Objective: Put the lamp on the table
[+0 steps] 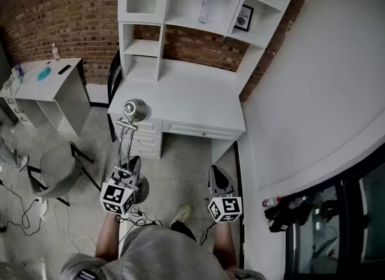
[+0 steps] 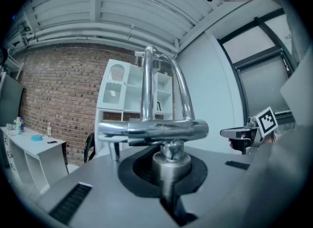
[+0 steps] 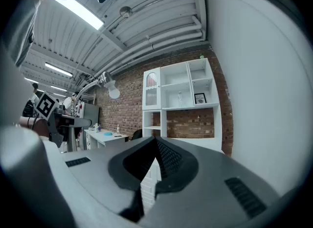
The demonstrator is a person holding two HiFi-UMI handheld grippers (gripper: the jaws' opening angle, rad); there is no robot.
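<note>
The chrome lamp (image 1: 127, 137) hangs above the floor in front of the white desk (image 1: 186, 95). Its round head (image 1: 136, 110) is level with the desk's front left corner. My left gripper (image 1: 131, 166) is shut on the lamp low down. In the left gripper view the jaws clamp a chrome post (image 2: 168, 166) under the lamp's cross bar (image 2: 151, 130), and the twin arms rise from that bar. My right gripper (image 1: 218, 176) is held to the right of it, before the desk's right end. Its jaws (image 3: 154, 163) are shut with nothing between them. The lamp head (image 3: 112, 91) shows at the left of the right gripper view.
A white hutch (image 1: 180, 14) stands on the desk, with a bottle (image 1: 206, 8) and a framed picture (image 1: 243, 17) on its shelves. A black chair (image 1: 113, 83) is by the desk's left side. Further left are a small white table (image 1: 51, 80) and a grey chair (image 1: 59, 170). Cables (image 1: 24, 213) lie on the floor. A white wall (image 1: 313, 92) bounds the right.
</note>
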